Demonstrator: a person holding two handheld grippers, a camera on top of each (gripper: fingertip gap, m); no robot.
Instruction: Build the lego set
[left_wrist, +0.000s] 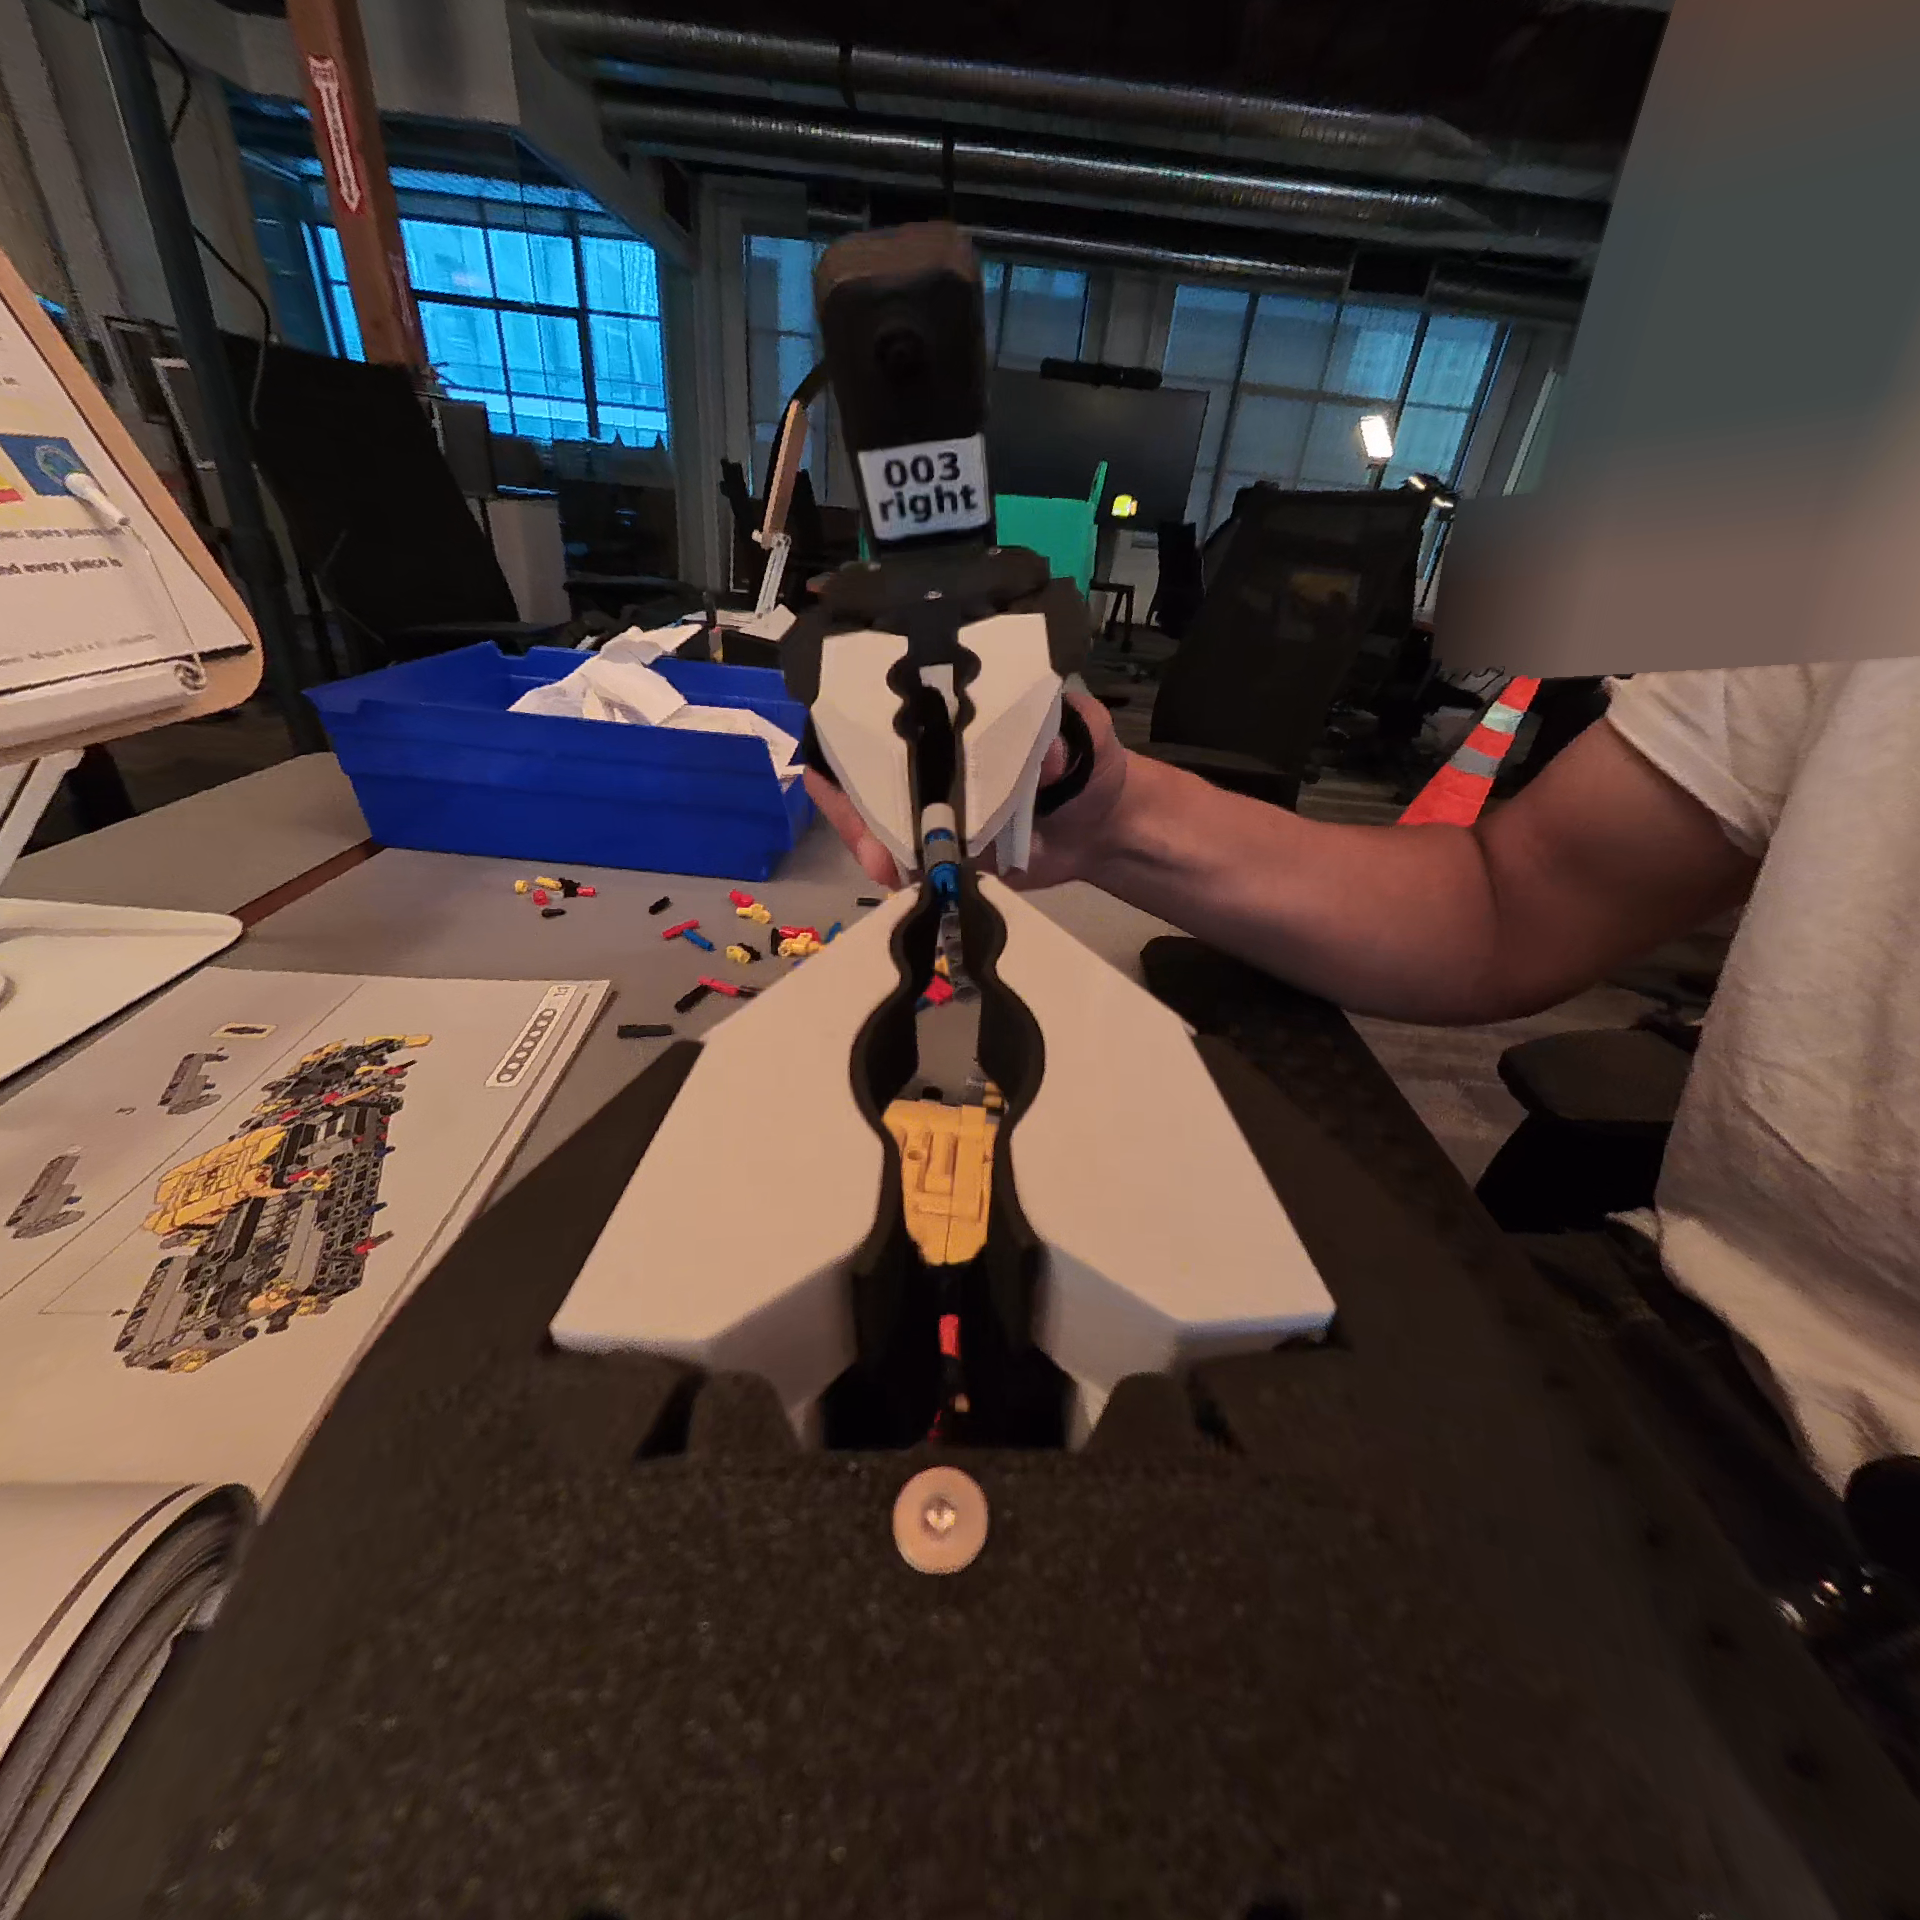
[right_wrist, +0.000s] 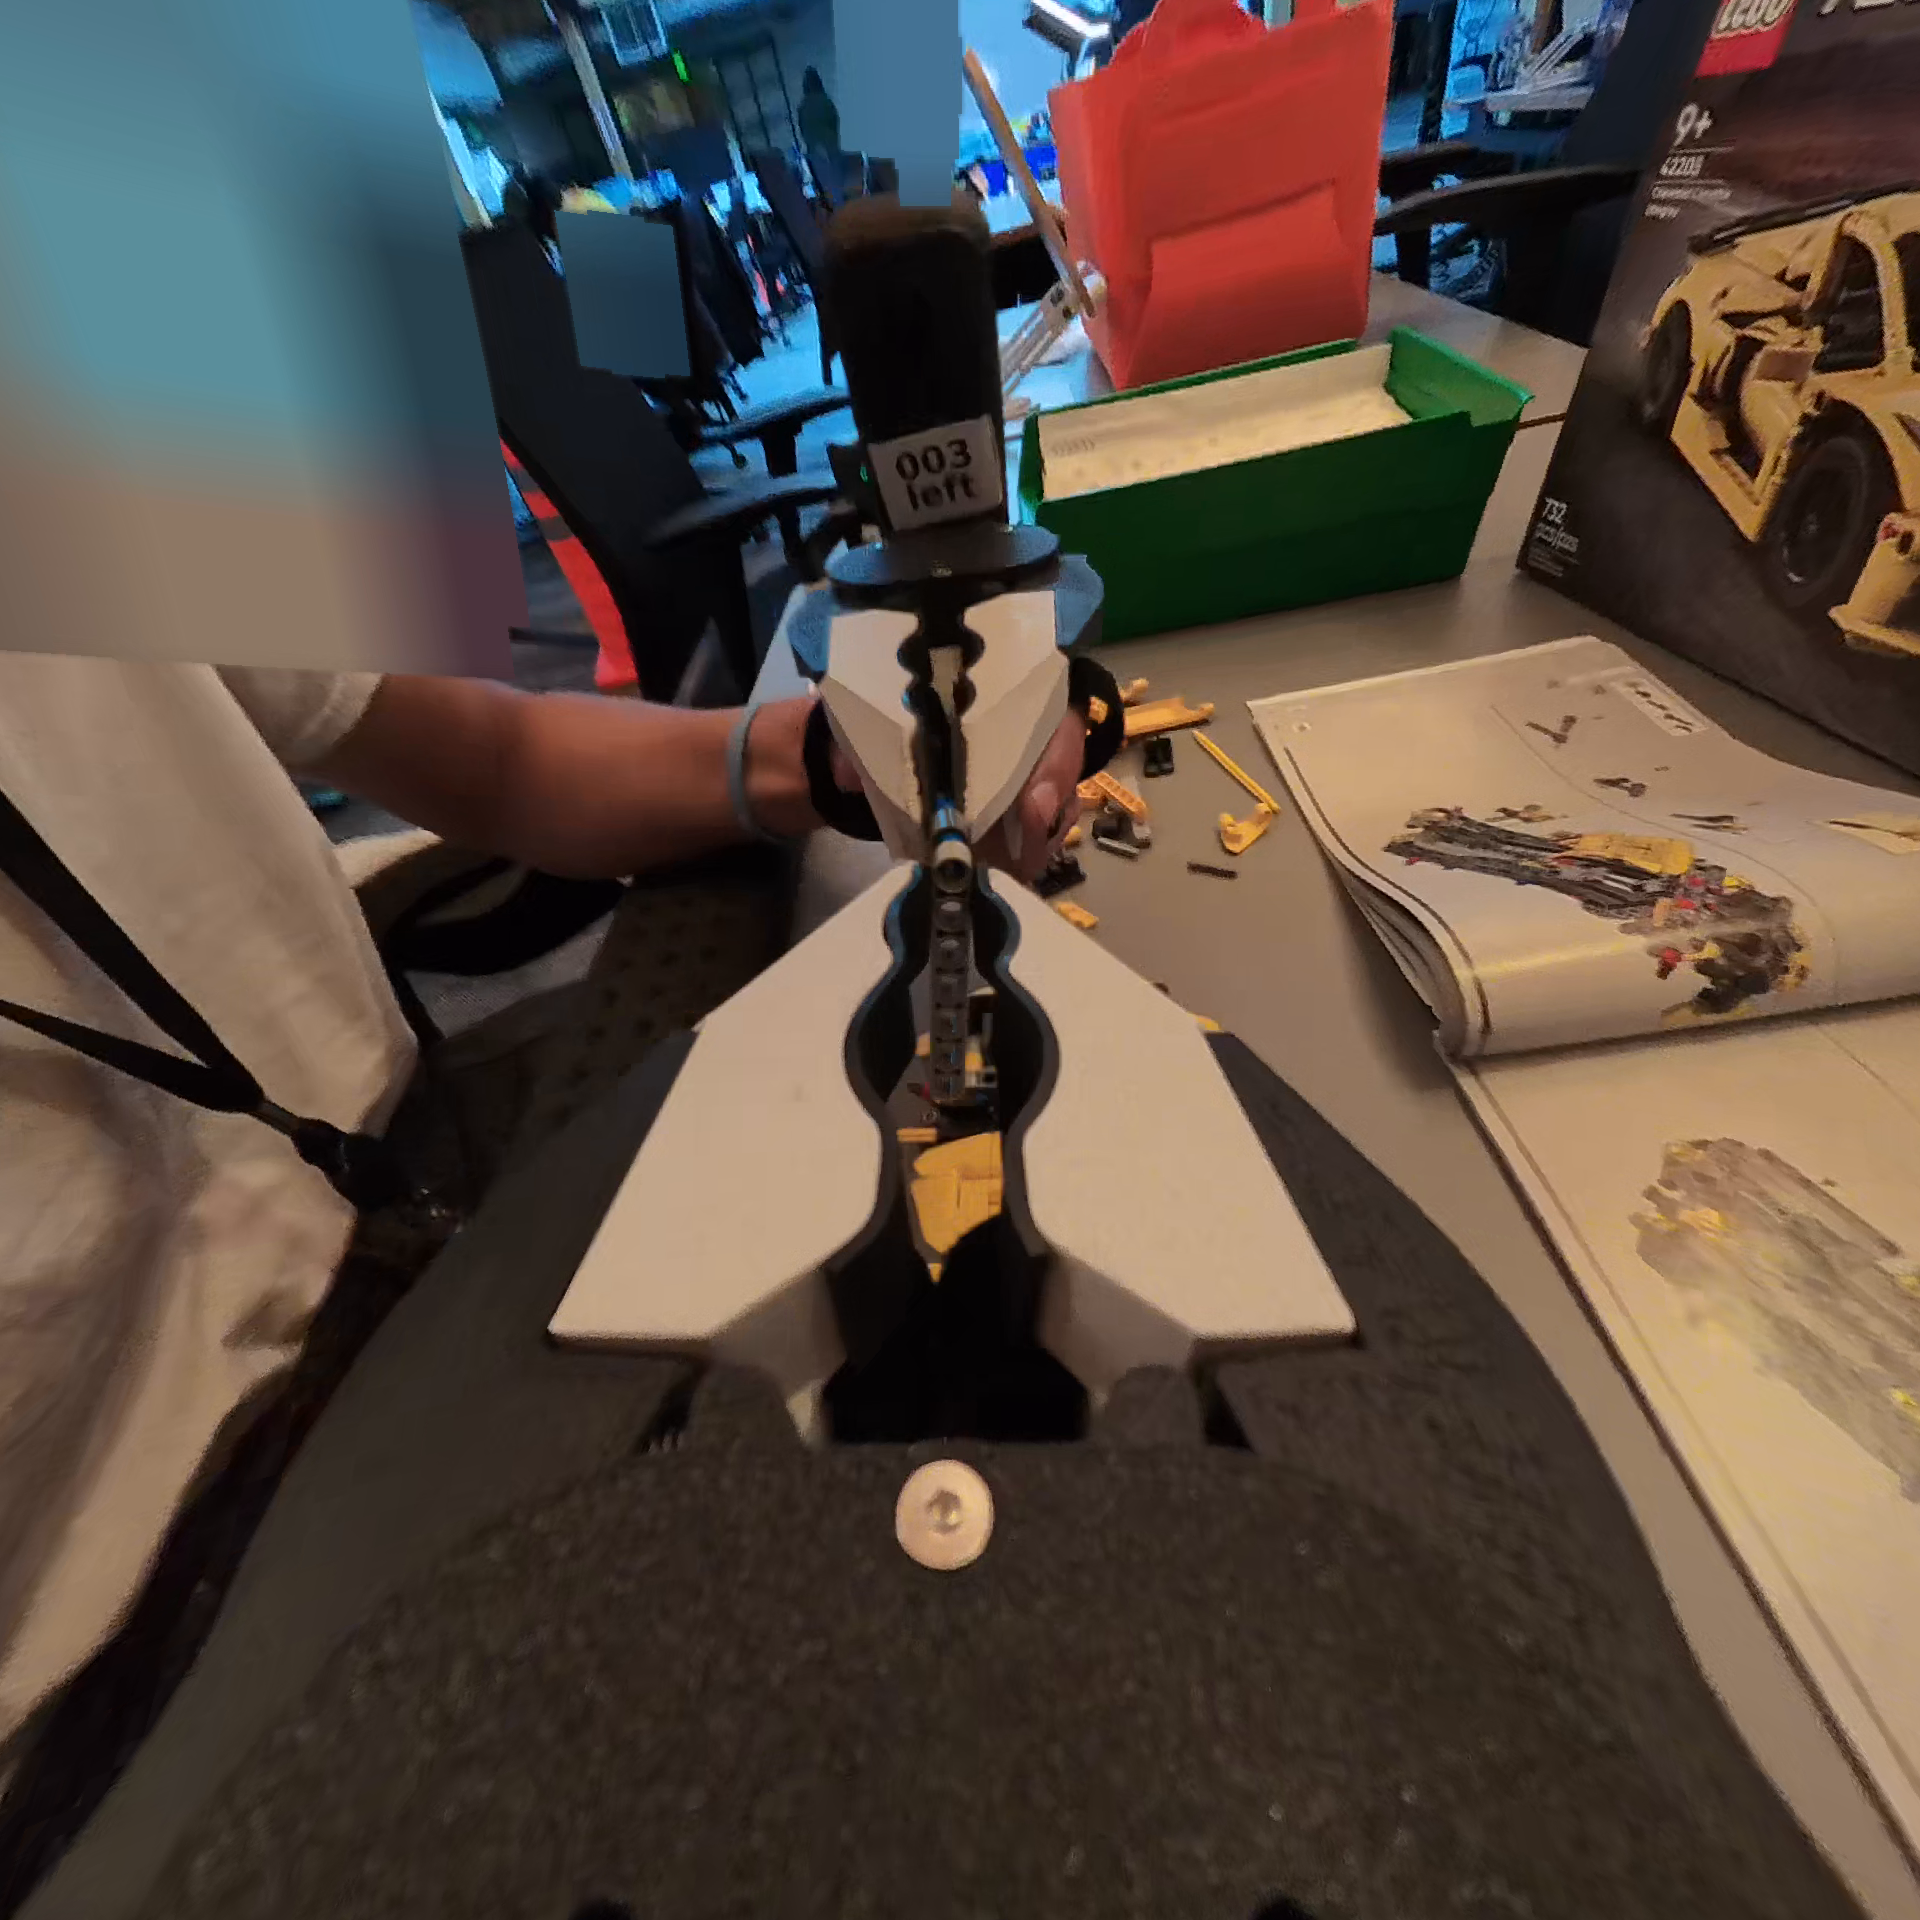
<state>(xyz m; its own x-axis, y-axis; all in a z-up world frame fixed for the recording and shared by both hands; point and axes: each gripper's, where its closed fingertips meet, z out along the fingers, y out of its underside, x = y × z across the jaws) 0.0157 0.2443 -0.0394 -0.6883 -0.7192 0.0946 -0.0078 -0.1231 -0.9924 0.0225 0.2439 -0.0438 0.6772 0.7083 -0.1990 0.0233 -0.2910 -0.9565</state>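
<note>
Left gripper (left_wrist: 940, 894) and right gripper (right_wrist: 948, 862) meet tip to tip.
Both narrow, pinching one slim grey-and-yellow lego assembly (right_wrist: 951, 997) between them above the table (left_wrist: 312, 883).

Both tools (left_wrist: 940, 904) (left_wrist: 943, 831) pinch one lego assembly (left_wrist: 943, 1174).

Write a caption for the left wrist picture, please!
Two grippers meet tip to tip over the table, passing a small blue pin beside the instruction booklet.
</note>
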